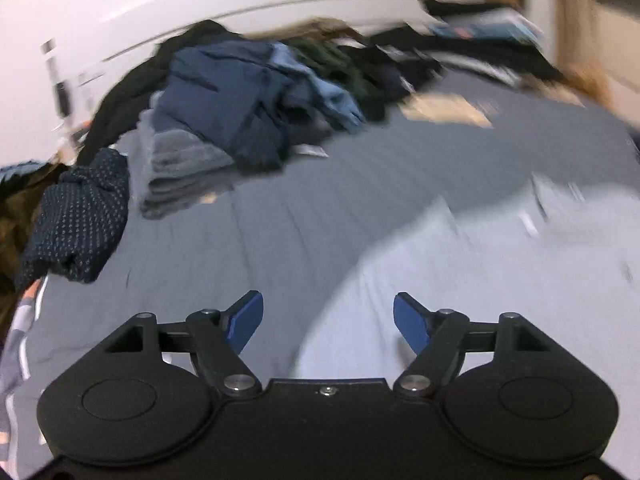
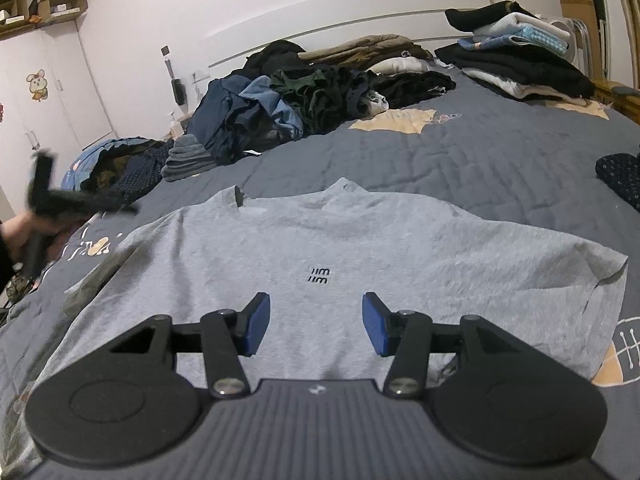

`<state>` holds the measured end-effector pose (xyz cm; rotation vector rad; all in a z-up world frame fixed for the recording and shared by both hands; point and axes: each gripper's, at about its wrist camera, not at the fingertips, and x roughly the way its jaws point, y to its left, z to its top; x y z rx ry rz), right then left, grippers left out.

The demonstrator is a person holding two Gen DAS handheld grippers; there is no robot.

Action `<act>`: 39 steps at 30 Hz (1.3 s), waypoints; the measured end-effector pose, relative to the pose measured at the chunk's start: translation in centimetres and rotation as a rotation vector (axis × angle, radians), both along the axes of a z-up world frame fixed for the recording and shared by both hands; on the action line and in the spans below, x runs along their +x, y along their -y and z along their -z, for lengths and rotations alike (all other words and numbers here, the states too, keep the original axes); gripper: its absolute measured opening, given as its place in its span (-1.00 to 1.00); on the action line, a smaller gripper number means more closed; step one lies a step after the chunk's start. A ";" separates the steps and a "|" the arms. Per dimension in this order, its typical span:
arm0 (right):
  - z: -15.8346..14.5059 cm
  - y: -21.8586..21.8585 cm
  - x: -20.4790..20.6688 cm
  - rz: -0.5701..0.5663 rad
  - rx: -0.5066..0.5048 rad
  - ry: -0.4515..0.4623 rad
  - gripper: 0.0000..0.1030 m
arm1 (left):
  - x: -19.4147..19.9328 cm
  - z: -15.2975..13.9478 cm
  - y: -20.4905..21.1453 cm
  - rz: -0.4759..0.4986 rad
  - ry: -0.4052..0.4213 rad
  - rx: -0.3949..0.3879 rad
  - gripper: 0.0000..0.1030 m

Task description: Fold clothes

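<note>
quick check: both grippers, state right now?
Left gripper: open, empty, above the bedspread.
Right gripper: open, empty, over the grey T-shirt.

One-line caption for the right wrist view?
Open right gripper above a grey T-shirt spread flat on the quilted bed.

right gripper [image 2: 316,322] jaws stood apart, empty, over grey T-shirt [image 2: 320,248] | shirt lay flat, front up, on grey bedspread [image 2: 460,152] | unfolded clothes pile [image 2: 280,108] behind | left gripper [image 2: 60,200] blurred at left edge, state unclear
</note>
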<state>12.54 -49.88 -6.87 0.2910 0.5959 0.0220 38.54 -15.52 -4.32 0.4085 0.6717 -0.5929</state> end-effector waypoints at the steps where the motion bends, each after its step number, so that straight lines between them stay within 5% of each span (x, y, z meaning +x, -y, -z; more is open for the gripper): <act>1: 0.0 -0.1 0.0 -0.003 0.001 0.003 -0.03 | -0.7 0.4 -1.1 -0.005 -0.021 0.016 0.38; 9: 0.0 -0.9 -0.1 -0.026 -0.002 -0.002 -0.03 | -4.8 3.2 -9.4 -0.075 -0.165 0.067 0.38; 11: 0.1 -1.1 0.0 -0.028 -0.003 -0.006 -0.03 | -5.9 2.8 -9.9 -0.054 -0.120 0.056 0.30; 16: 0.5 -1.2 0.2 -0.033 -0.001 -0.021 -0.03 | -6.5 3.5 -9.3 -0.025 -0.165 0.048 0.17; 20: 0.5 -1.5 0.2 -0.038 -0.010 -0.023 -0.03 | -5.7 5.3 -9.4 -0.042 -0.211 0.061 -0.66; 22: 0.5 -1.5 0.2 -0.040 -0.010 -0.023 -0.03 | -5.4 4.8 -10.1 -0.059 -0.197 0.018 -0.85; 28: 0.8 -1.5 0.3 -0.040 -0.006 -0.036 -0.03 | -3.2 0.6 -14.0 -0.179 -0.106 -0.166 -0.92; 31: 1.0 -1.5 0.3 -0.043 -0.006 -0.040 -0.03 | -1.2 -1.1 -15.1 -0.278 -0.015 -0.169 -0.96; 36: 1.2 -1.4 0.4 -0.042 -0.011 -0.050 -0.03 | 0.3 -0.1 -13.3 -0.287 -0.059 -0.071 -0.93; 39: 1.2 -1.3 0.4 -0.037 -0.009 -0.053 -0.03 | -1.2 0.1 -14.6 -0.331 -0.029 -0.130 -0.73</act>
